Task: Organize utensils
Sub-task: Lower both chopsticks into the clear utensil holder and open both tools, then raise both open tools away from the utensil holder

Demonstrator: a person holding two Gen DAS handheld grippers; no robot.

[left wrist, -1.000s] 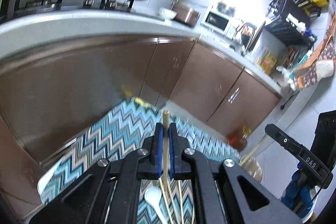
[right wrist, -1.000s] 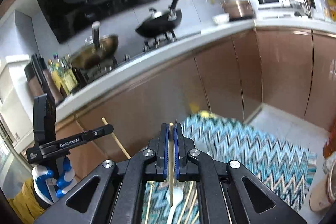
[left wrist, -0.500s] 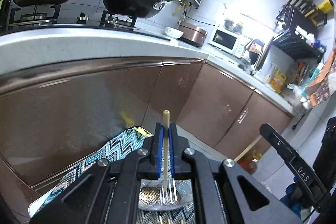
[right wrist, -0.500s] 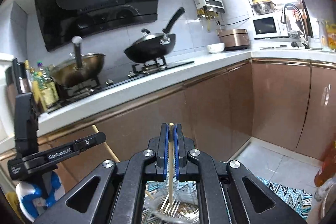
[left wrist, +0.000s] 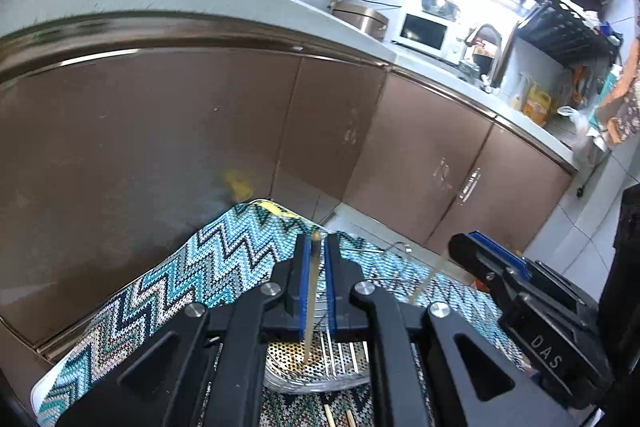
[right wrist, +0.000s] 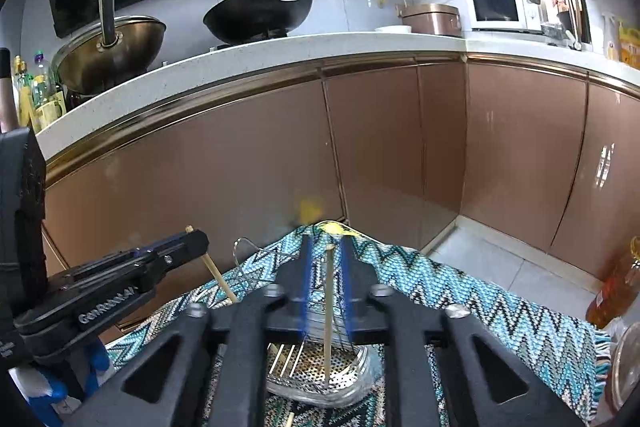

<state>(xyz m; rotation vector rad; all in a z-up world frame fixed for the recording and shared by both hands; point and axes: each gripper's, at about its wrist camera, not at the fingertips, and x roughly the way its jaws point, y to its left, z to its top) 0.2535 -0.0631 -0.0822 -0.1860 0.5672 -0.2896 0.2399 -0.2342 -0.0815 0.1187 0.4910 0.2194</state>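
Left wrist: left gripper (left wrist: 316,251) slightly parted around chopstick (left wrist: 311,301), grip uncertain; stick's lower end in perforated metal drainer (left wrist: 320,367) right below, on zigzag mat (left wrist: 224,259). Right wrist: right gripper (right wrist: 326,259) released, pads clear of second chopstick (right wrist: 328,311) standing upright in drainer (right wrist: 316,371) beneath.

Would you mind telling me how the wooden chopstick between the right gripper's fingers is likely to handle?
The chopstick looks thin and straight, so it is probably stiff and very light. Its smooth shaft may slip through the right gripper's parted fingers into the perforated metal holder.
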